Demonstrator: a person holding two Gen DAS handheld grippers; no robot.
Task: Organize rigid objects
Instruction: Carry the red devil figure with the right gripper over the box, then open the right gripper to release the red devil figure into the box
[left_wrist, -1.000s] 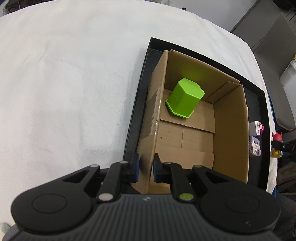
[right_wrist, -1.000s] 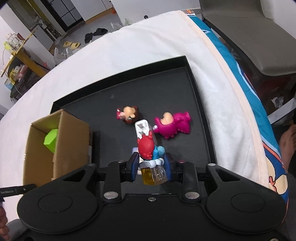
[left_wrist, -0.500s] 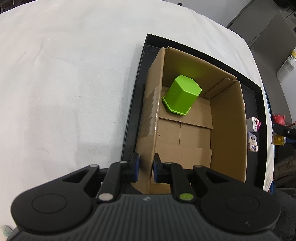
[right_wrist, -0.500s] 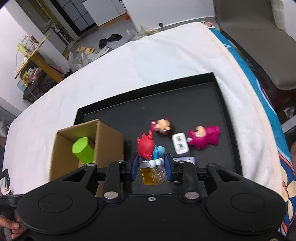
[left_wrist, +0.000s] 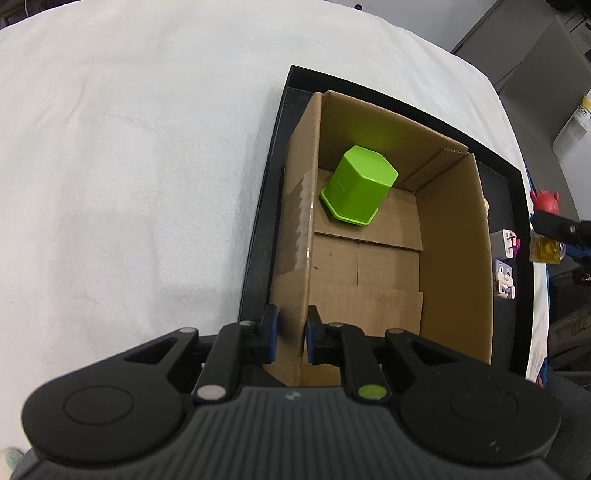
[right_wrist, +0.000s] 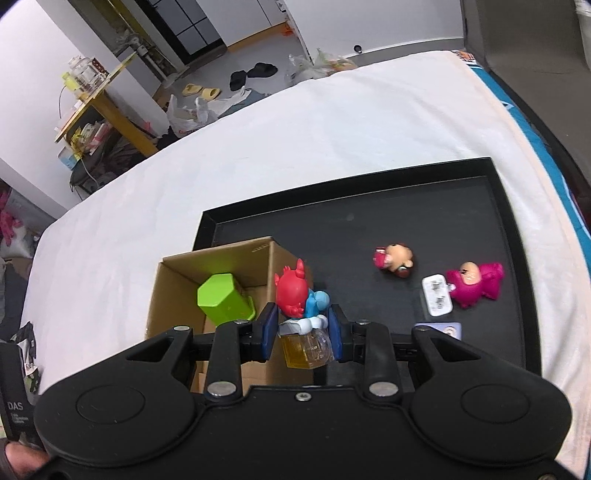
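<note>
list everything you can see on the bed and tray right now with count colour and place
tray: 1, black, on the white cover
white cover: 1, spread over the bed
box: 1, brown cardboard, open, on the tray's left part
cup: 1, green, upside down at the box's far end
figures lying on the tray: brown-headed one, pink one
white block: 1, beside the pink figure
small card: 1, pale, near tray edge
red and blue figure: 1, on a clear yellow base, held above the box wall
left gripper: shut on the box's wall
right gripper: shut on the figure's base
</note>
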